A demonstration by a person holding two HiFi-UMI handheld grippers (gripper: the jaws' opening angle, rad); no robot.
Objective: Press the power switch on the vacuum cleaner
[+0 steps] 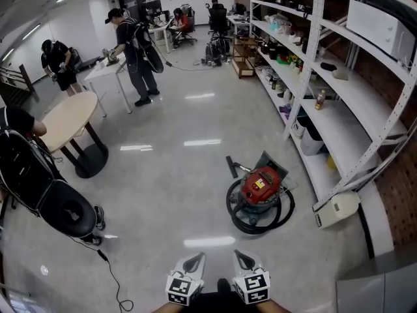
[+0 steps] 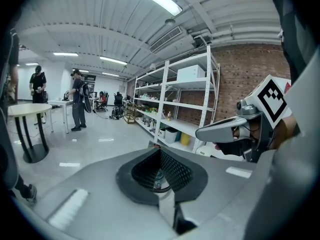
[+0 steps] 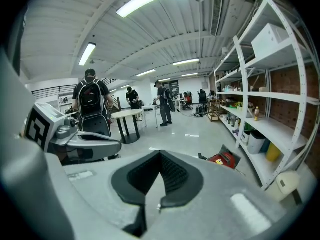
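A red canister vacuum cleaner (image 1: pixel 261 186) with a black hose coiled round it stands on the shiny floor beside the shelving, ahead and to the right of me. In the right gripper view the vacuum cleaner (image 3: pixel 223 159) shows small, just past the jaws on the right. My left gripper (image 1: pixel 198 257) and right gripper (image 1: pixel 238 254) hang side by side at the bottom edge, well short of the vacuum. In each gripper's own view, the left gripper (image 2: pixel 159 148) and the right gripper (image 3: pixel 160 153) have their jaw tips together, shut on nothing. The power switch is too small to make out.
White metal shelving (image 1: pixel 365 96) runs along the right wall, with a white appliance (image 1: pixel 337 208) on its lowest shelf. A round table (image 1: pixel 66 117) and a person with a black backpack (image 1: pixel 55 201) are at the left. A cable (image 1: pixel 115 280) trails on the floor. Other people (image 1: pixel 133 47) stand far back.
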